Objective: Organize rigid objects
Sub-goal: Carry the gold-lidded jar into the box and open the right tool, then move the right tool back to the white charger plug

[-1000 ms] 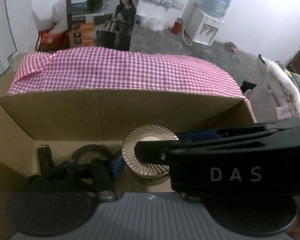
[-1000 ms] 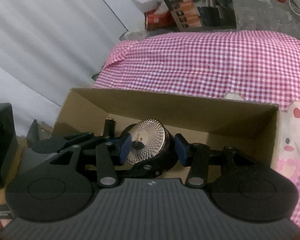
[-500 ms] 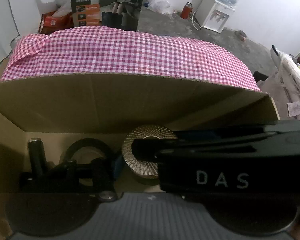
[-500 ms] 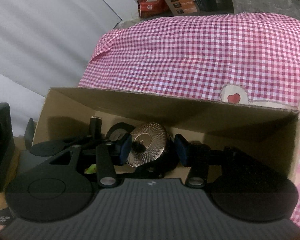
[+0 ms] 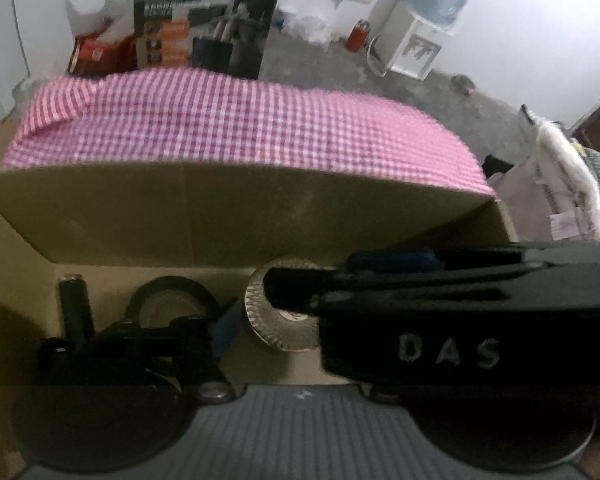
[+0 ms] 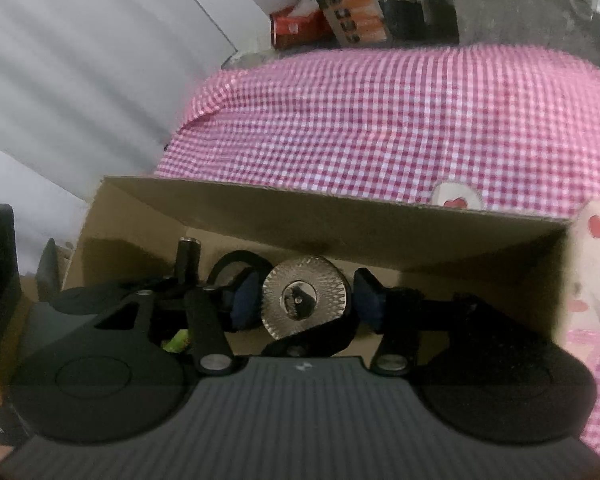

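While both tongs have just been opening inside the box (image 6: 148, 216), the right tongs (image 6: 302, 300) stand apart from the disc (image 6: 304, 298) between their pads, gripping nothing; the left tongs (image 5: 324, 300), also open, straddle it. Risk: withdrawing pads could snag the disc, tipping it onto the ring (image 5: 168, 296) and cylinder (image 5: 74, 304) beyond.

The supporting surface is covered by a pink-and-white checked cloth (image 6: 380, 120). An open cardboard box (image 6: 340, 216) rests directly on it at the near edge. At the right, beside the box, a pale fabric item with red hearts (image 6: 592, 248) lies on the cloth.
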A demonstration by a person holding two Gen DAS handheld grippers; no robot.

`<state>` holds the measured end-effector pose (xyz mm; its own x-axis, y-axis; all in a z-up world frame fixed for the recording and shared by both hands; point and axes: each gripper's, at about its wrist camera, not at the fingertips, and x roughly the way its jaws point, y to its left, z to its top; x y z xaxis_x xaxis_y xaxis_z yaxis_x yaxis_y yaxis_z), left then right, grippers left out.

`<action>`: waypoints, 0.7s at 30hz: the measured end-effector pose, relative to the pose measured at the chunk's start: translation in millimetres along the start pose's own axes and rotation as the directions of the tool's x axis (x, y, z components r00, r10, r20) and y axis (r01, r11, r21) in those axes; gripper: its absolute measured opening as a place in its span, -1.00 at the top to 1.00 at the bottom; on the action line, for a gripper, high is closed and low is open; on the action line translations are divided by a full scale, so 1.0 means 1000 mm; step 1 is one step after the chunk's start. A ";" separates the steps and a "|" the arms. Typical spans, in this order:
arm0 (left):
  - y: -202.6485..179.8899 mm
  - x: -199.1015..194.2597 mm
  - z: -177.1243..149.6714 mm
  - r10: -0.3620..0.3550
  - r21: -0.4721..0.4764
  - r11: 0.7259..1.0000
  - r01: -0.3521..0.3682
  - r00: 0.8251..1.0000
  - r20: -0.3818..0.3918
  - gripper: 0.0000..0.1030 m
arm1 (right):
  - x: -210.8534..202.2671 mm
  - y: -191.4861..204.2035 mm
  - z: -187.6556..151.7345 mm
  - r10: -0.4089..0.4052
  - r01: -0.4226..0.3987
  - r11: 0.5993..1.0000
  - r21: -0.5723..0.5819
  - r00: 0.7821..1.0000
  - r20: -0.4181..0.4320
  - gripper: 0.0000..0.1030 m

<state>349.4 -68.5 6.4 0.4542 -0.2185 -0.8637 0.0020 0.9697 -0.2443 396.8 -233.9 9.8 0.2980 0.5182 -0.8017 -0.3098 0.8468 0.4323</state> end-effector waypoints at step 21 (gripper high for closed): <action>-0.039 -0.176 -0.177 -0.149 0.344 0.938 0.043 0.947 0.286 -0.94 | -0.225 0.042 -0.219 0.083 -0.065 0.997 -0.051 0.801 0.592 -0.97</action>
<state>111.8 -87.2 90.5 0.6846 -0.3198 -0.6550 0.3282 0.9376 -0.1147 119.0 -341.6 118.1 0.7479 0.5565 -0.3619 -0.3747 0.8039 0.4619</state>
